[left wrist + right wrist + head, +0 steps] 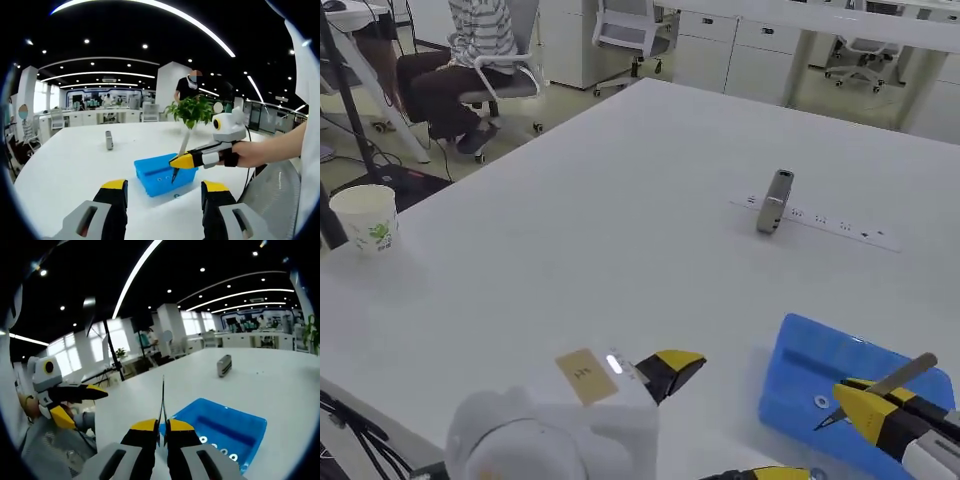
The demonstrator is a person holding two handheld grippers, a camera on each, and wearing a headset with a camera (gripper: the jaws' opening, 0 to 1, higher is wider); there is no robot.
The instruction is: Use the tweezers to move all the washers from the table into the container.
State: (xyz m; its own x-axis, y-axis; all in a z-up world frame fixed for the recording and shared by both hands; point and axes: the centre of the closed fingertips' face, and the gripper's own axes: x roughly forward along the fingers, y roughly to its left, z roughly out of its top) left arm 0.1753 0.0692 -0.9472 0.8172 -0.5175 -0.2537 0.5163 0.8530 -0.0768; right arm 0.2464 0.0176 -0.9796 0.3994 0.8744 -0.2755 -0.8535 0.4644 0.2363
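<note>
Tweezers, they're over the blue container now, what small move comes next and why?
Probably lift the tweezers, held by the right gripper, clear of the blue container: washers already lie inside it, and I can see none at the tips.

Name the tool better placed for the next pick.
Right. The right tool is shut on the tweezers, their tips at the container; the left tool is open and holds nothing.

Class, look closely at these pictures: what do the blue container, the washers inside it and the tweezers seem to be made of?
The blue container is likely moulded plastic: uniform saturated colour, soft gloss. The washers are probably metal: pale silvery rings, though too small to be sure. The tweezers look like steel: thin grey blades with a dull sheen.
</note>
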